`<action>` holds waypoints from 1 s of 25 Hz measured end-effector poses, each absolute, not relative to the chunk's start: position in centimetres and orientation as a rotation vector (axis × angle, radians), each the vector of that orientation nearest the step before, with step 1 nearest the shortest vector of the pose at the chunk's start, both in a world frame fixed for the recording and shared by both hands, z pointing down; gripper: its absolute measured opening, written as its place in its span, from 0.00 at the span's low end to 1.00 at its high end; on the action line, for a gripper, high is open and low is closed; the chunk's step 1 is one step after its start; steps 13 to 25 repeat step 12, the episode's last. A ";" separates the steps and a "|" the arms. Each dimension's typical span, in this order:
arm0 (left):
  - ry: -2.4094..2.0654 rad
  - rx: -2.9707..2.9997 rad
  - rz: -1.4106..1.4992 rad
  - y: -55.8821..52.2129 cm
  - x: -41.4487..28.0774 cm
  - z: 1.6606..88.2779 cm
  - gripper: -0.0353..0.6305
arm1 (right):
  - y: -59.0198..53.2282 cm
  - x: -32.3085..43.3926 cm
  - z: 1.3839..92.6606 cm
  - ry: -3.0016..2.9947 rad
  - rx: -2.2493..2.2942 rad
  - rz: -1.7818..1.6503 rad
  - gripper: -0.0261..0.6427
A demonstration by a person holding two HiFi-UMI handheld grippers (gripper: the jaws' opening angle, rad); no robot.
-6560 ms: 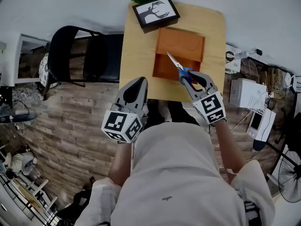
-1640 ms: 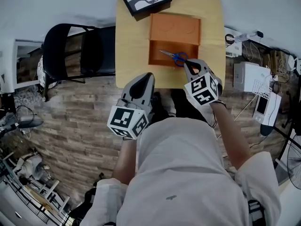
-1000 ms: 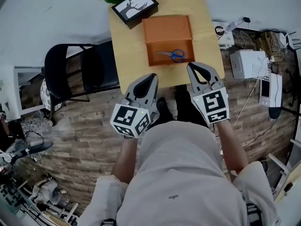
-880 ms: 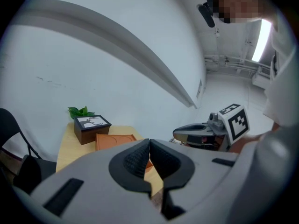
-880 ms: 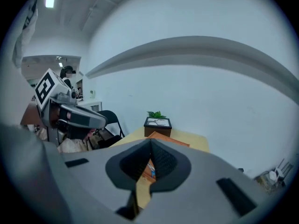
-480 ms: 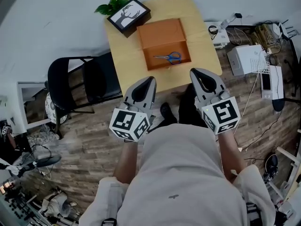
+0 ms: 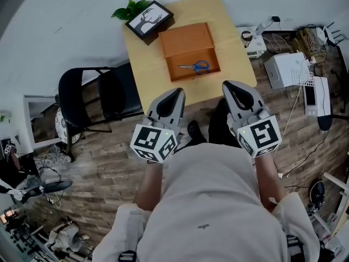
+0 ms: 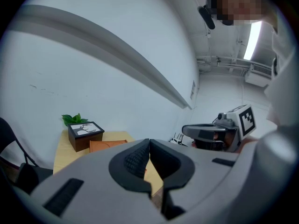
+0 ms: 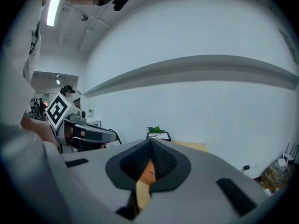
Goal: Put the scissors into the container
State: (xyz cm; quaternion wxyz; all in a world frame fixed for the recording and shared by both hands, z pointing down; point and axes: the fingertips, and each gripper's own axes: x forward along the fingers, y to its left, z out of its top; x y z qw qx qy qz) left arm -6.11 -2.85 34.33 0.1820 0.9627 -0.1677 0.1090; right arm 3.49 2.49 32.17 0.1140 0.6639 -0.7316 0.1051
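The blue-handled scissors (image 7: 193, 67) lie flat inside the orange container (image 7: 210, 58), whose lid (image 7: 187, 36) stands open behind it on the wooden table (image 7: 143, 81). My left gripper (image 7: 177, 93) is shut and holds nothing; it hangs off the table's near edge. My right gripper (image 7: 230, 85) is shut and holds nothing too, near the table's front right corner. In the left gripper view the jaws (image 8: 149, 142) meet with nothing between them. In the right gripper view the jaws (image 9: 150, 142) are closed, and the orange container (image 9: 148, 170) shows in the gap below them.
A framed deer picture (image 7: 148, 19) and a green plant (image 7: 126, 10) stand at the table's far left corner. A black chair (image 7: 92, 97) is left of the table. White devices (image 7: 283, 69) and cables (image 7: 256, 34) lie on the floor at the right.
My right gripper let the scissors go into the container and shut. Both grippers drew back off the table's near edge, and the view rose farther from the table.
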 end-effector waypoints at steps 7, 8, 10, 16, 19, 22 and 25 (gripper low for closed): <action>-0.483 2.715 0.313 -1.9 -6.2 34.3 0.06 | 3.4 3.2 32.3 -2.187 1.936 0.297 0.04; -0.482 2.717 0.313 -1.7 -6.1 34.2 0.06 | 3.5 3.1 32.3 -2.191 1.933 0.296 0.04; -0.482 2.716 0.311 -1.5 -6.0 34.2 0.06 | 3.6 3.1 32.3 -2.197 1.928 0.295 0.04; -0.482 2.713 0.307 -1.3 -5.9 34.1 0.06 | 3.7 3.1 32.3 -2.203 1.923 0.295 0.04; -0.482 2.713 0.307 -1.3 -5.9 34.1 0.06 | 3.7 3.1 32.3 -2.203 1.923 0.295 0.04; -0.482 2.713 0.307 -1.3 -5.9 34.1 0.06 | 3.7 3.1 32.3 -2.203 1.923 0.295 0.04; -0.482 2.713 0.307 -1.3 -5.9 34.1 0.06 | 3.7 3.1 32.3 -2.203 1.923 0.295 0.04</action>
